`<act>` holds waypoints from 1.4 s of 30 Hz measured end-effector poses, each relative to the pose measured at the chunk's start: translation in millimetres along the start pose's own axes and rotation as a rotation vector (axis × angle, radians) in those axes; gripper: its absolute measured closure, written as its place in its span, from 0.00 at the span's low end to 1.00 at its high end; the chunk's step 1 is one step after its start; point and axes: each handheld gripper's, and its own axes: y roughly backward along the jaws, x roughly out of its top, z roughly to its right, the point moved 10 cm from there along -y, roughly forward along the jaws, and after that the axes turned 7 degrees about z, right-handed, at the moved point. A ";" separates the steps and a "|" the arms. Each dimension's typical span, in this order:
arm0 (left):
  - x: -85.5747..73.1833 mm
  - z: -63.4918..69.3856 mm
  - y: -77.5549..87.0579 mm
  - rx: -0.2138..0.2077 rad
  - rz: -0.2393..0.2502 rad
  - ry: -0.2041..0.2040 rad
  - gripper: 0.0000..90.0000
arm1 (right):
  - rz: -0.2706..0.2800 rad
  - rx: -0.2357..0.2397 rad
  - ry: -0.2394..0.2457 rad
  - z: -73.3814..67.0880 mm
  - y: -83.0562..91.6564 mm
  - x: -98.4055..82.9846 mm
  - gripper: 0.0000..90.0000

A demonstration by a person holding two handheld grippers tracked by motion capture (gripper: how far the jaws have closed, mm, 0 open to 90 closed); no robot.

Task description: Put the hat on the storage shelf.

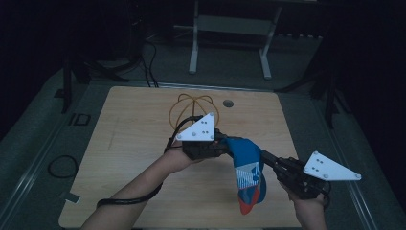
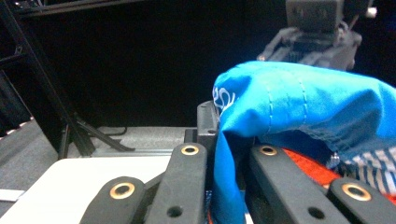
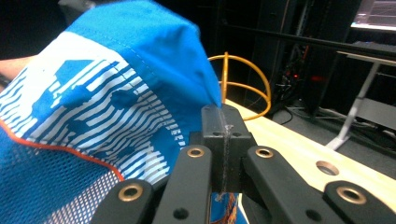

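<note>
A blue cap with white stripes, a mesh back and orange trim hangs above the wooden table, stretched between both grippers. My left gripper is shut on its upper left edge; in the left gripper view blue fabric runs down between the closed jaws of that gripper. My right gripper is shut on the cap's right side. In the right gripper view its fingertips meet on the fabric's edge, with the cap bulging to the left.
An orange wire dome stand sits at the table's far middle, behind the left gripper. A round hole lies beside it. A white desk frame stands on the floor beyond the table. A black cable loop lies left of the table.
</note>
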 end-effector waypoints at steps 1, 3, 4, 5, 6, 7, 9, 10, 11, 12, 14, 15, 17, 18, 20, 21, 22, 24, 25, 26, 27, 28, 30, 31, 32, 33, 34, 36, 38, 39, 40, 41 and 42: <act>-1.5 -0.3 1.0 -0.004 -0.003 0.000 0.98 | -0.003 -0.001 0.001 0.9 0.4 0.8 1.00; -5.8 -2.9 4.1 0.012 -0.024 0.001 0.98 | 0.010 -0.020 0.003 4.7 2.5 4.4 1.00; -7.8 -3.6 5.9 0.012 -0.029 0.001 0.98 | 0.013 -0.027 0.005 6.6 4.0 6.4 1.00; -9.7 -4.0 7.2 0.013 -0.036 0.002 0.97 | 0.025 -0.023 -0.001 7.9 6.0 9.2 1.00; -11.9 -3.6 7.6 0.016 -0.050 -0.002 0.97 | 0.034 -0.024 -0.008 9.2 7.7 11.6 1.00; -13.5 -2.3 7.7 0.014 -0.062 -0.013 0.97 | 0.030 -0.025 -0.002 9.7 8.3 13.0 1.00; -15.8 0.1 7.4 0.013 -0.084 -0.033 0.96 | 0.033 -0.026 0.002 9.5 8.2 15.4 1.00; -15.8 0.1 7.4 0.013 -0.084 -0.033 0.95 | 0.030 -0.028 0.009 9.4 7.8 16.0 1.00; -18.4 1.9 8.7 0.010 -0.105 -0.047 0.92 | 0.031 -0.030 0.009 9.6 8.0 17.0 1.00; -20.0 2.0 9.7 0.009 -0.115 -0.044 0.88 | 0.037 -0.029 0.002 10.3 8.7 18.7 1.00; -22.4 2.9 11.7 0.006 -0.129 -0.039 0.81 | 0.040 -0.033 0.004 11.4 10.0 21.6 1.00; -23.3 1.5 12.6 0.031 -0.140 -0.049 0.76 | 0.042 -0.031 0.005 11.3 10.1 23.0 1.00; -21.8 2.7 14.9 0.042 -0.128 -0.051 0.69 | 0.035 -0.037 0.017 11.5 9.2 25.0 1.00; -21.4 2.6 16.3 0.051 -0.130 -0.048 0.65 | 0.030 -0.044 0.023 12.2 8.8 25.8 1.00; -19.8 3.9 19.1 0.056 -0.125 -0.033 0.54 | 0.028 -0.057 0.021 14.7 8.0 27.7 1.00; -18.8 3.7 20.6 0.065 -0.120 -0.026 0.50 | 0.027 -0.062 0.023 16.1 7.4 28.4 1.00; -17.8 4.0 22.3 0.068 -0.115 -0.022 0.49 | 0.029 -0.063 0.019 17.2 6.7 28.9 1.00; -16.8 4.5 25.3 0.085 -0.110 -0.013 0.43 | 0.027 -0.073 0.022 19.4 5.0 29.7 1.00; -16.6 5.3 27.1 0.087 -0.108 -0.015 0.42 | 0.029 -0.078 0.023 20.5 4.1 30.5 1.00; -16.3 5.3 29.0 0.099 -0.103 -0.016 0.42 | 0.031 -0.075 0.021 21.2 3.1 31.4 1.00; -16.7 5.3 30.9 0.106 -0.104 -0.012 0.41 | 0.032 -0.080 0.022 22.4 2.1 32.5 1.00; -17.0 5.4 33.0 0.112 -0.102 -0.010 0.41 | 0.034 -0.085 0.023 23.6 1.0 33.9 1.00; -17.8 4.6 38.2 0.132 -0.099 -0.003 0.41 | 0.041 -0.086 0.021 25.6 -1.2 37.4 1.00; -18.6 3.9 41.0 0.143 -0.098 -0.003 0.41 | 0.045 -0.091 0.025 27.1 -2.2 39.2 1.00; -19.8 2.0 44.2 0.164 -0.102 -0.005 0.41 | 0.047 -0.092 0.026 28.5 -3.2 40.9 1.00; -20.4 1.0 47.7 0.171 -0.098 0.001 0.41 | 0.050 -0.094 0.026 30.0 -4.3 42.6 1.00; -21.2 -0.7 51.2 0.185 -0.094 0.010 0.41 | 0.049 -0.100 0.029 31.7 -5.6 44.0 1.00; -23.0 -4.4 59.6 0.216 -0.090 0.021 0.40 | 0.052 -0.106 0.025 35.2 -8.3 46.7 1.00; -25.4 -8.1 67.7 0.250 -0.086 0.038 0.37 | 0.053 -0.113 0.027 38.4 -11.3 49.1 1.00; -27.1 -9.1 71.9 0.257 -0.088 0.044 0.35 | 0.054 -0.113 0.027 39.5 -12.8 50.1 1.00; -29.0 -10.5 76.0 0.275 -0.090 0.046 0.35 | 0.055 -0.116 0.025 40.6 -14.3 51.3 1.00; -30.9 -12.0 80.3 0.291 -0.092 0.046 0.33 | 0.056 -0.120 0.029 42.0 -16.0 52.4 1.00; -33.1 -12.7 84.4 0.300 -0.093 0.049 0.32 | 0.054 -0.126 0.033 43.6 -17.8 53.3 1.00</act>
